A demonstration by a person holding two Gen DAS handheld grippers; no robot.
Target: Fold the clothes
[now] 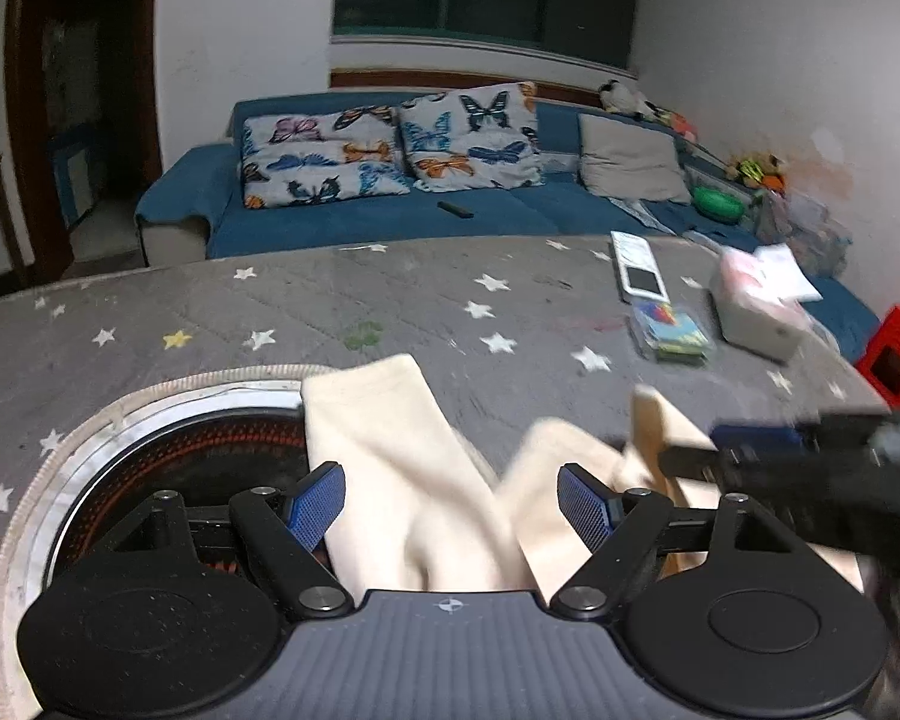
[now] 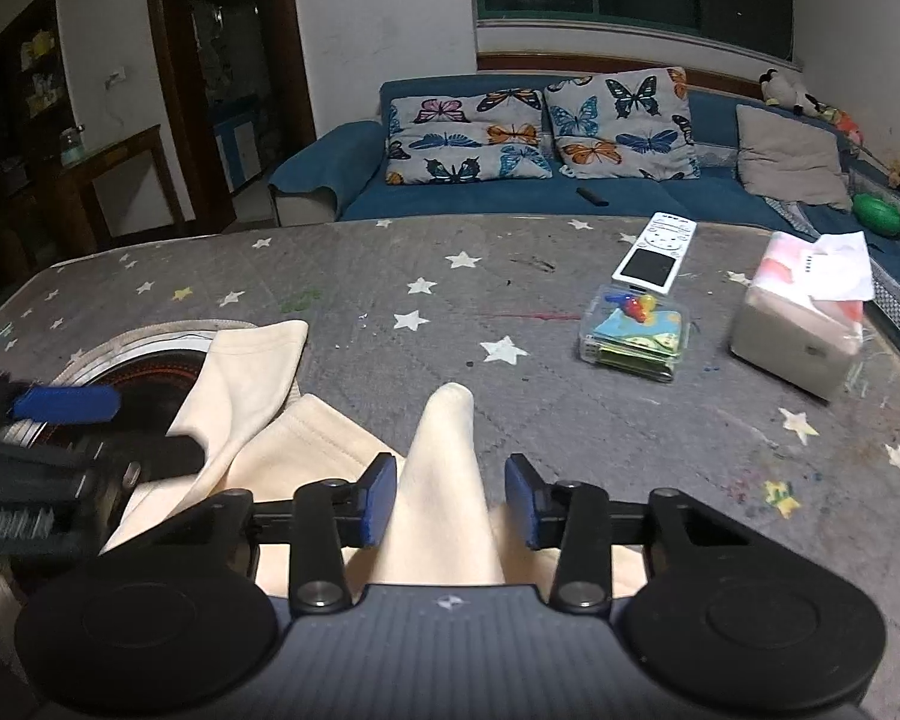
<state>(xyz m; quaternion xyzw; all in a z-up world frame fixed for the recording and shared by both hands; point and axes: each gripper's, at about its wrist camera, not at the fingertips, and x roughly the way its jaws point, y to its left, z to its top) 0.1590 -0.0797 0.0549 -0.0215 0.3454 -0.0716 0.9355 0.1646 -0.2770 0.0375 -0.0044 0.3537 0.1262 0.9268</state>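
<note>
Lying across star-patterned counter (image 2: 510,276), cream garment (image 2: 444,480) running lengthwise between right hand-held gripper (image 2: 450,501) pads, unclenched, nearer than left hand-held gripper (image 1: 450,510), also released.

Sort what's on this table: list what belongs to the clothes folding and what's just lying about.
For the job:
- cream garment
- left gripper, open, garment between its fingers
- right gripper, a raised fold between its fingers, not yet pinched

Lying about:
- white remote
- clear plastic box
- tissue box
- round burner

Matt cream cloth garment (image 2: 444,480) on quilted grey fabric table cover (image 2: 510,420).
</note>
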